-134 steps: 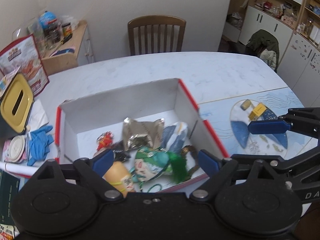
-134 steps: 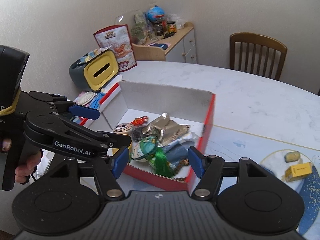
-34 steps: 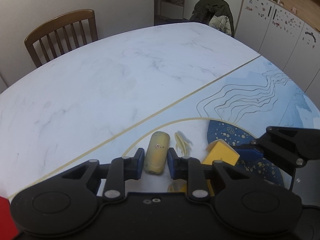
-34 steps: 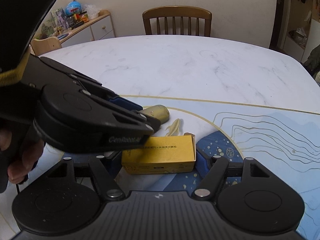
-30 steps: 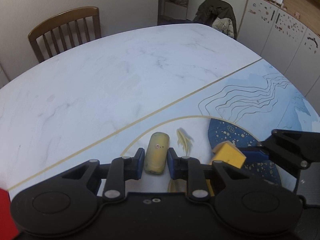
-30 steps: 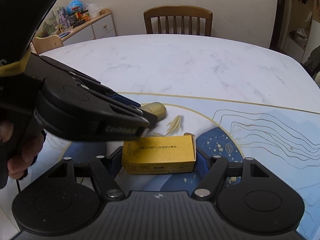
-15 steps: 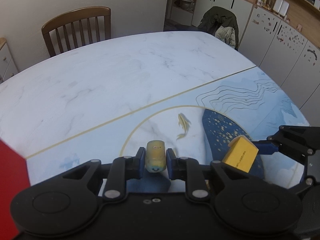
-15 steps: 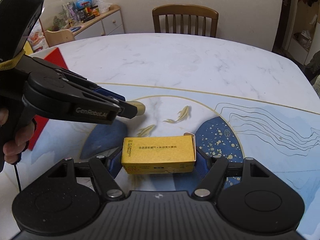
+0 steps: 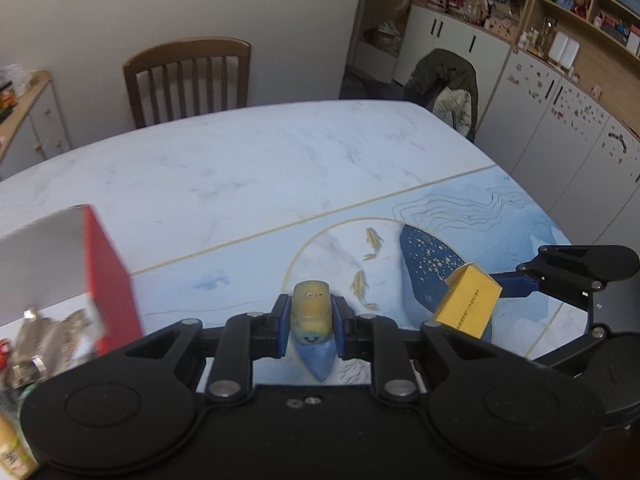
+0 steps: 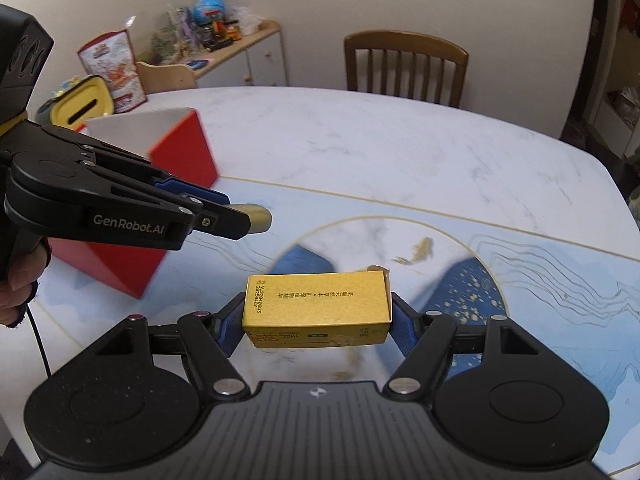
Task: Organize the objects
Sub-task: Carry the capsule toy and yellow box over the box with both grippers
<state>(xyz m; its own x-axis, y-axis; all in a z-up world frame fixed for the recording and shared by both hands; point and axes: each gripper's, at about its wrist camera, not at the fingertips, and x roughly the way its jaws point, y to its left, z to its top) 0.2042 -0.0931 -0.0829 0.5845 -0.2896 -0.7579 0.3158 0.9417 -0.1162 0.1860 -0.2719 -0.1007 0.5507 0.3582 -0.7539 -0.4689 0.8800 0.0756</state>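
My left gripper (image 9: 311, 318) is shut on a small yellowish capsule-shaped toy (image 9: 310, 306) with a smiley face and holds it above the table. In the right wrist view the same gripper (image 10: 230, 216) comes in from the left, with the toy's tip (image 10: 259, 216) sticking out. My right gripper (image 10: 318, 328) is shut on a yellow cardboard box (image 10: 318, 304) gripped by its two ends, also off the table. That box (image 9: 468, 300) shows at the right of the left wrist view. A red box with a white inside (image 9: 110, 272) (image 10: 182, 148) stands to the left.
The red box holds a silvery pouch (image 9: 52, 336) and other small items. A blue mat (image 9: 424, 256) printed with fish covers the near table. A wooden chair (image 10: 404, 64) stands at the far side. A yellow container (image 10: 86, 104) and a cluttered side cabinet (image 10: 240, 46) are at the left.
Both grippers have risen off the mat with the capsule toy and the yellow box and moved left. The red box has come into both views.
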